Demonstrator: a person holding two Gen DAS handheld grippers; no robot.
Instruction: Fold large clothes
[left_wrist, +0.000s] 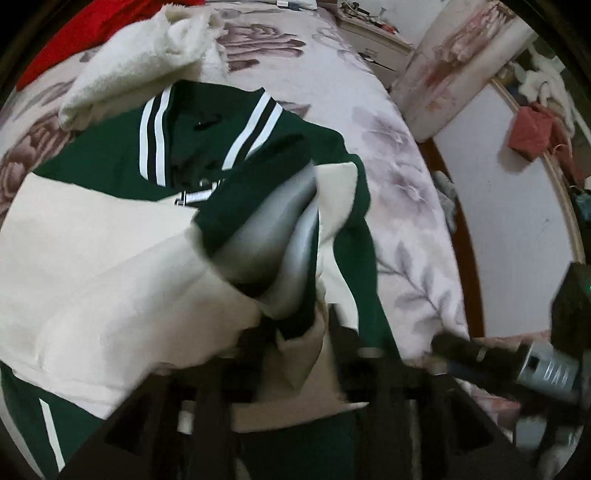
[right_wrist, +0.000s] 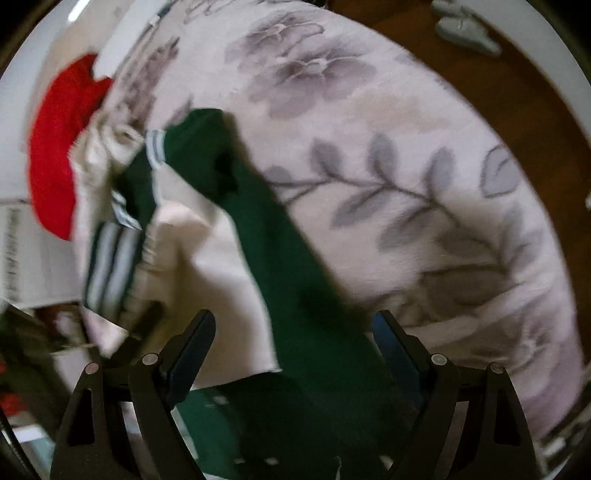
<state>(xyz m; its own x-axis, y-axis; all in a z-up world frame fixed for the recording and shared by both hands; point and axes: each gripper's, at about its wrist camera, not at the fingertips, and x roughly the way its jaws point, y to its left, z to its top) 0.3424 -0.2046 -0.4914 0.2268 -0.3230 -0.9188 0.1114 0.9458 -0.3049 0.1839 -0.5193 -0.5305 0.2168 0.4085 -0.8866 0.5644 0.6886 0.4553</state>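
Observation:
A green and cream jacket (left_wrist: 110, 229) with white-striped collar lies on the floral bed cover (left_wrist: 399, 155). My left gripper (left_wrist: 295, 332) is shut on a bunched fold of the jacket's sleeve, lifted and blurred in front of the camera. In the right wrist view the jacket (right_wrist: 288, 266) stretches from the far left down between the fingers. My right gripper (right_wrist: 293, 332) is open, its fingers on either side of the green fabric. The right gripper also shows at the lower right of the left wrist view (left_wrist: 480, 354).
A cream fleece garment (left_wrist: 147, 59) and a red garment (left_wrist: 74, 33) lie at the bed's far end. The bed cover (right_wrist: 406, 166) ends at a wooden floor (right_wrist: 480, 81) on the right. A white wall and a pink bag (left_wrist: 532, 133) are beyond the bed.

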